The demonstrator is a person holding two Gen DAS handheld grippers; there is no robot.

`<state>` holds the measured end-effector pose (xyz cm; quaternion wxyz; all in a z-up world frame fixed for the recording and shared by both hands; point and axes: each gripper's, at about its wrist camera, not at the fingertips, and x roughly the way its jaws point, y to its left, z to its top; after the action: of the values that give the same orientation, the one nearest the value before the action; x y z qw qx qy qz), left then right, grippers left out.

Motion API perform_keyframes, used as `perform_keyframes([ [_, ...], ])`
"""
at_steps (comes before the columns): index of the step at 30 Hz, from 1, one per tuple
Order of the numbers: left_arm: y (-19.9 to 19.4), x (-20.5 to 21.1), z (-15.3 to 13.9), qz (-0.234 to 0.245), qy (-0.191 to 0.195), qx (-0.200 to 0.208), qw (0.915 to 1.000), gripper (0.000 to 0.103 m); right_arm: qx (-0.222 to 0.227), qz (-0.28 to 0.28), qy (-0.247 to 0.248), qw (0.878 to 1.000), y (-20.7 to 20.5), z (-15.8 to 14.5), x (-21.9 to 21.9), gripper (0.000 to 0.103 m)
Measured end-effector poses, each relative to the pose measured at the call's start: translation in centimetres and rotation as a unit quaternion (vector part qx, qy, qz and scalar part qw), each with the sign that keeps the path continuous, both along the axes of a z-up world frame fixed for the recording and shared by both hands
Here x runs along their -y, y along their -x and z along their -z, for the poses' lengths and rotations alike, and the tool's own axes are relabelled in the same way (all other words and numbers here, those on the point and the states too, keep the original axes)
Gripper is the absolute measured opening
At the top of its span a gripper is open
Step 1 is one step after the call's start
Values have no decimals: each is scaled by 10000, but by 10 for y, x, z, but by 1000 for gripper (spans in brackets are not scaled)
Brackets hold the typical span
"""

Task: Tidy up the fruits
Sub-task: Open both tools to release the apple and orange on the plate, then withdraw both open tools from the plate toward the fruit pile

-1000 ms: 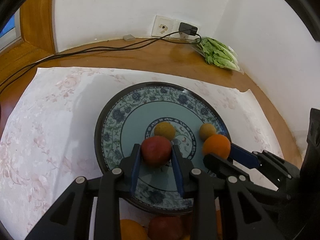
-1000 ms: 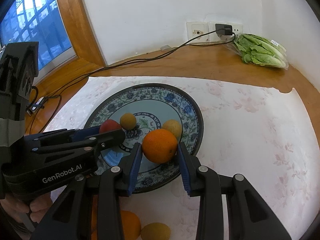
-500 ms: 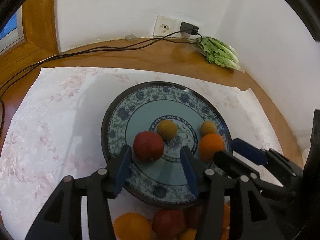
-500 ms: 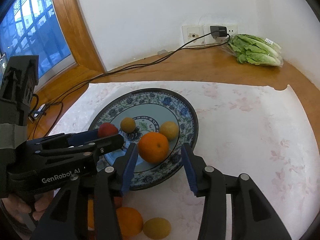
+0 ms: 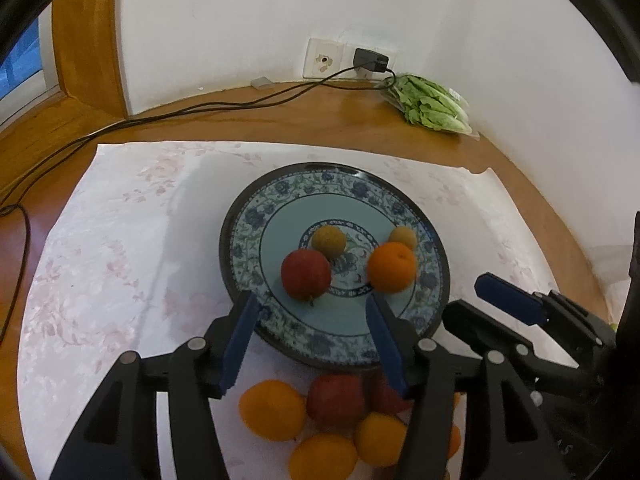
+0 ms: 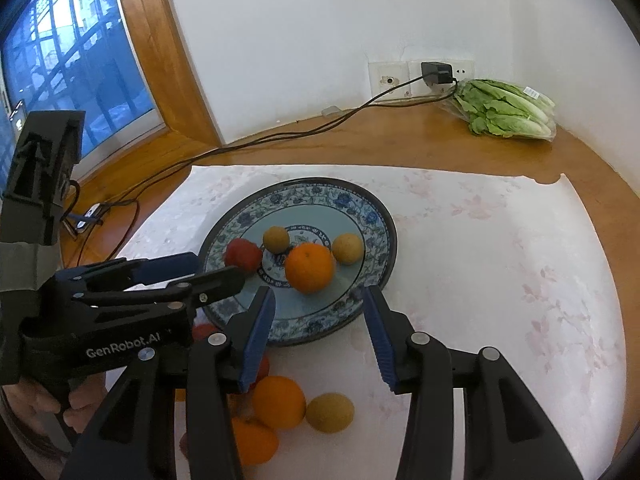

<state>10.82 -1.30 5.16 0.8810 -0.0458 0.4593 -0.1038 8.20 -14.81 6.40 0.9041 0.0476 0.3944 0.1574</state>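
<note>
Four fruits lie on the round blue-patterned ceramic plate: red apple, orange, two small yellow-brown fruits. Left gripper and right gripper have just been opening, now spread, empty. Loose fruit pile on the cloth remains.

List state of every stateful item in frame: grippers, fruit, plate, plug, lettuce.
left gripper: open, jaws just opened, nothing between them
right gripper: open, empty
red apple: released, resting on plate
orange: released, resting on plate
two small yellow fruits: on plate
plate: upright on cloth, four fruits
loose fruit pile: on cloth, not yet plated
charger: plugged in
lettuce: bagged, lying on counter
</note>
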Motion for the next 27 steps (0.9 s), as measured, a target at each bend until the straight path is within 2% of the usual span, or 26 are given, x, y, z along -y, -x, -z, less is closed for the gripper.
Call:
perform_keyframes([
  [18,26,-11,1,-182,-178,-132,9996,63,-214,170,96,9996,26,0,9,47],
  [27,41,-10,1,-115,-266,-177,9994,64,-360,185,46,9992,37,7,10,47],
])
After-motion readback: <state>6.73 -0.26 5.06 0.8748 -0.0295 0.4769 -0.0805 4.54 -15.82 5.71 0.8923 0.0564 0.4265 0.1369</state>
